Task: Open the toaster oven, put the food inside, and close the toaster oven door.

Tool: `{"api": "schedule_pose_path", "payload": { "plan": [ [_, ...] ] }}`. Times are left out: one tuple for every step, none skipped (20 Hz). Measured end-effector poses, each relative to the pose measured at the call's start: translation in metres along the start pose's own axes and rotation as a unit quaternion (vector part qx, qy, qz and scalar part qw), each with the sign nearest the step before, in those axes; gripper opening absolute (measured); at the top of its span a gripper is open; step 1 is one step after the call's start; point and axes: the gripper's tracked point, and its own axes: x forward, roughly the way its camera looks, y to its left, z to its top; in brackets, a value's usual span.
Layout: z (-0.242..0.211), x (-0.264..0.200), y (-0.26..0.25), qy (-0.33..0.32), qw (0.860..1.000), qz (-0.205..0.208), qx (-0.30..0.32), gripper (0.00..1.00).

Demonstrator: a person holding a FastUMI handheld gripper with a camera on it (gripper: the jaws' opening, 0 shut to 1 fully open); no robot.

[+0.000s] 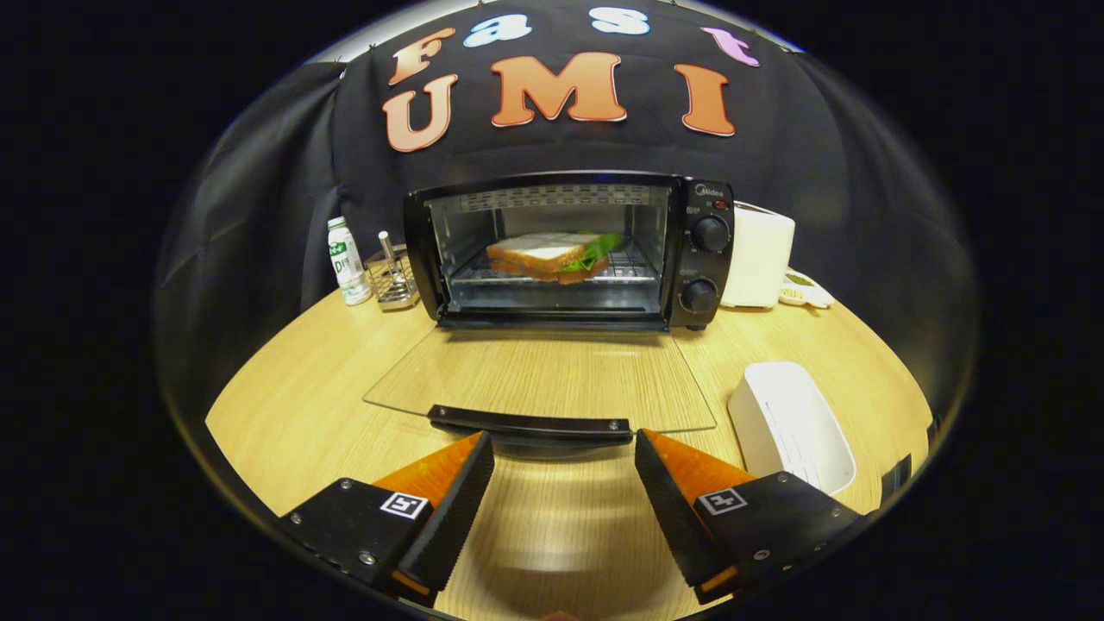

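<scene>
A black toaster oven (pixel 569 250) stands at the back of the wooden table (pixel 285 405), its glass door (pixel 543 375) folded flat down toward me. A sandwich (pixel 552 254) with white bread and green lettuce rests on the wire rack inside. The door's black handle (pixel 530 423) lies just ahead of my fingertips. My gripper (pixel 565 448) is open, fingers wide apart, nothing between them, hovering just short of the handle.
A white oblong dish (pixel 793 427) sits to the right of the door, close to the right finger. A white appliance (pixel 759 254) stands beside the oven's knobs. Left of the oven are a small bottle (pixel 347 261) and a wire rack (pixel 392 280).
</scene>
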Motion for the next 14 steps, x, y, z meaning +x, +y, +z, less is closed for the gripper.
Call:
{"api": "schedule_pose_path", "payload": {
  "plan": [
    [-0.006,0.002,0.001,0.011,1.0,0.003,0.004,0.98],
    [-0.011,0.005,0.002,0.022,1.0,0.006,0.01,0.98],
    [-0.015,0.008,0.004,0.032,0.999,0.01,0.015,0.98],
    [-0.013,0.011,0.009,0.037,0.999,0.016,0.018,0.98],
    [-0.012,0.014,0.015,0.039,0.999,0.025,0.017,0.98],
    [-0.014,0.016,0.022,0.046,0.998,0.037,0.014,0.98],
    [-0.014,0.019,0.027,0.049,0.998,0.047,0.012,0.98],
    [-0.014,0.02,0.029,0.051,0.997,0.051,0.008,0.99],
    [-0.012,0.02,0.031,0.05,0.997,0.054,0.003,0.99],
    [-0.01,0.021,0.031,0.049,0.997,0.055,-0.001,0.99],
    [-0.007,0.021,0.032,0.046,0.997,0.055,-0.001,0.99],
    [-0.001,0.022,0.032,0.041,0.998,0.055,0.0,0.99],
    [0.006,0.024,0.033,0.035,0.998,0.055,0.003,0.99],
    [0.015,0.025,0.033,0.026,0.998,0.053,0.004,0.99]
  ]
}}
